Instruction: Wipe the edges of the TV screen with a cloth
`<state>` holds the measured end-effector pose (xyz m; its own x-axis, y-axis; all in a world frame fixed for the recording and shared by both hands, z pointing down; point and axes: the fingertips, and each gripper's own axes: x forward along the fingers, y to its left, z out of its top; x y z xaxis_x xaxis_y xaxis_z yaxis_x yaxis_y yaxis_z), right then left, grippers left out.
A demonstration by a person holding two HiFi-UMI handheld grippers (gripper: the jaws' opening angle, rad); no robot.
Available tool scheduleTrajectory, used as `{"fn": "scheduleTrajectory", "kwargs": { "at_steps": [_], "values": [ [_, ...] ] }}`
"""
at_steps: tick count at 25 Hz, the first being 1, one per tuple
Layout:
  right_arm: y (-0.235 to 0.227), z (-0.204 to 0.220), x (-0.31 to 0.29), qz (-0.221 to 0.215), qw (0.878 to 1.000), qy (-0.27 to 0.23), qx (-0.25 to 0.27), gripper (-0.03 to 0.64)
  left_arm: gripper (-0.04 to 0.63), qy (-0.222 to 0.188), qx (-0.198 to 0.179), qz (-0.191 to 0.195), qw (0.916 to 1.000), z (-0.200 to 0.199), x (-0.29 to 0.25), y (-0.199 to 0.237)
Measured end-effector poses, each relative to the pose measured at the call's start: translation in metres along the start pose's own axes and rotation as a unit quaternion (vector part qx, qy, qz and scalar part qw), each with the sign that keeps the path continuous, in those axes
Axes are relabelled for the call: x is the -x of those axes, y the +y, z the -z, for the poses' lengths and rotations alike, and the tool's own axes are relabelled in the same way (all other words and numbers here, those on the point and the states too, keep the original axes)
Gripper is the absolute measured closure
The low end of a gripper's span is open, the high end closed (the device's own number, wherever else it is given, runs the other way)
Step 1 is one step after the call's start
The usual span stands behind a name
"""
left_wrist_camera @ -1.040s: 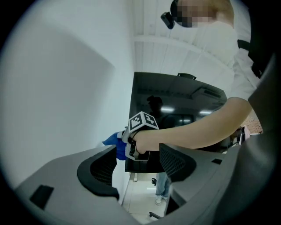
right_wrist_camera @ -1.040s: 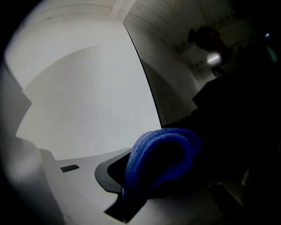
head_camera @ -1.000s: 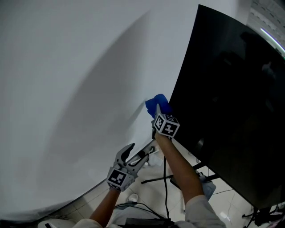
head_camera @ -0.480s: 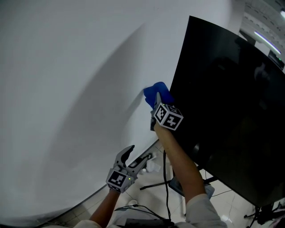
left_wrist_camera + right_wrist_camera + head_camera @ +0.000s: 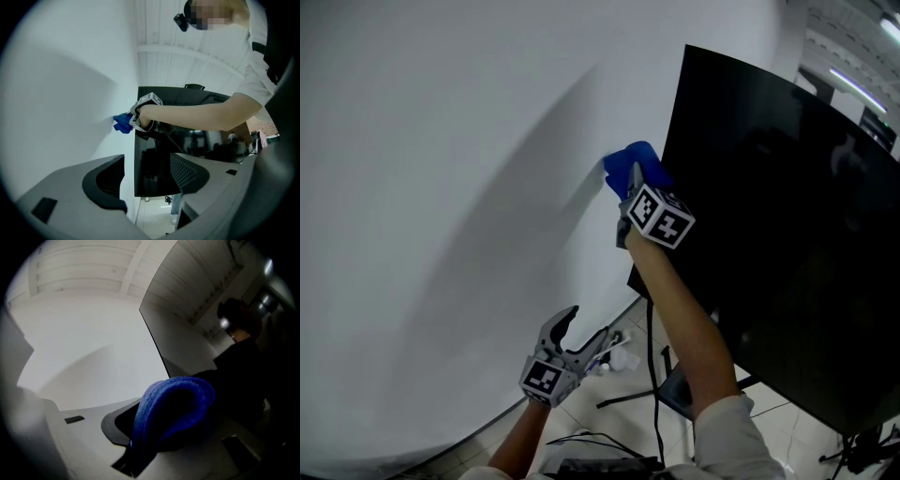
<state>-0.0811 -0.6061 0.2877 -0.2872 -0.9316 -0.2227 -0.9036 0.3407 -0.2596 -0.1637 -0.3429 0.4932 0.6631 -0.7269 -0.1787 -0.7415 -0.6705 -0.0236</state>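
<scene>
— What's changed?
— The right gripper [image 5: 632,194], clamped on the blue cloth [image 5: 630,165], has slid higher up the left edge of the TV screen [image 5: 769,234].
— And the left gripper [image 5: 587,329]?
— Jaws apart, empty, below the screen.

- Light tiled floor [image 5: 797,441], glossy, meeting the white wall [image 5: 441,187] along a dark seam at its left edge.
- Thin black stand legs [image 5: 628,399] planted on the tiles below the TV screen [image 5: 787,234].
- Black cables [image 5: 591,434] trailing across the tiles near those legs.
- Small white items [image 5: 617,358] by the wall's foot, too blurred to name.
</scene>
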Motion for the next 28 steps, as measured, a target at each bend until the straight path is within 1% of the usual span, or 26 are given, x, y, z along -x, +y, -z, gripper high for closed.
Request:
{"fn": "scheduleTrajectory", "kwargs": {
  "at_steps": [3,5,8,10,11,14,16,18,20,23,25,27,28],
  "values": [
    [0.008,-0.033,0.001,-0.006,1.000,-0.010,0.004,0.535,0.311,0.004,0.002,0.005,1.0000,-0.002,0.003,-0.009],
    [0.014,-0.051,0.000,-0.010,1.000,-0.020,0.005,0.535,0.311,0.008,-0.004,0.006,0.9999,-0.001,0.005,-0.012],
    [0.021,-0.070,-0.010,-0.012,0.999,-0.036,0.017,0.534,0.311,-0.001,-0.001,0.003,1.0000,-0.002,0.005,-0.007],
    [0.025,-0.085,-0.015,-0.014,0.999,-0.044,0.026,0.534,0.311,-0.005,-0.006,0.001,1.0000,0.000,0.004,-0.002],
    [0.027,-0.092,-0.017,-0.016,0.998,-0.048,0.028,0.535,0.311,-0.007,-0.003,-0.001,1.0000,-0.001,0.003,-0.002],
    [0.035,-0.112,-0.018,-0.019,0.998,-0.057,0.033,0.535,0.311,-0.012,0.026,-0.006,0.9996,-0.013,0.003,-0.009],
    [0.046,-0.138,-0.020,-0.021,0.997,-0.067,0.039,0.535,0.311,-0.011,0.020,0.000,0.9998,-0.017,0.005,-0.009],
    [0.059,-0.176,-0.024,-0.022,0.995,-0.082,0.052,0.534,0.311,-0.009,0.014,0.005,0.9998,-0.028,0.004,-0.009],
    [0.067,-0.200,-0.026,-0.024,0.993,-0.092,0.067,0.534,0.311,-0.010,0.025,0.002,0.9996,-0.039,0.005,-0.010],
    [0.070,-0.204,-0.023,-0.028,0.992,-0.094,0.074,0.534,0.311,-0.015,0.039,-0.003,0.9991,-0.027,0.007,-0.013],
    [0.070,-0.204,-0.022,-0.029,0.991,-0.099,0.088,0.534,0.311,-0.019,0.036,0.001,0.9992,-0.011,0.006,-0.013],
    [0.070,-0.207,-0.021,-0.028,0.987,-0.107,0.113,0.534,0.311,-0.022,0.025,0.010,0.9994,0.008,0.003,-0.012],
    [0.070,-0.210,-0.021,-0.029,0.987,-0.108,0.116,0.534,0.311,-0.024,0.026,0.013,0.9993,0.010,0.003,-0.013]
  ]
}}
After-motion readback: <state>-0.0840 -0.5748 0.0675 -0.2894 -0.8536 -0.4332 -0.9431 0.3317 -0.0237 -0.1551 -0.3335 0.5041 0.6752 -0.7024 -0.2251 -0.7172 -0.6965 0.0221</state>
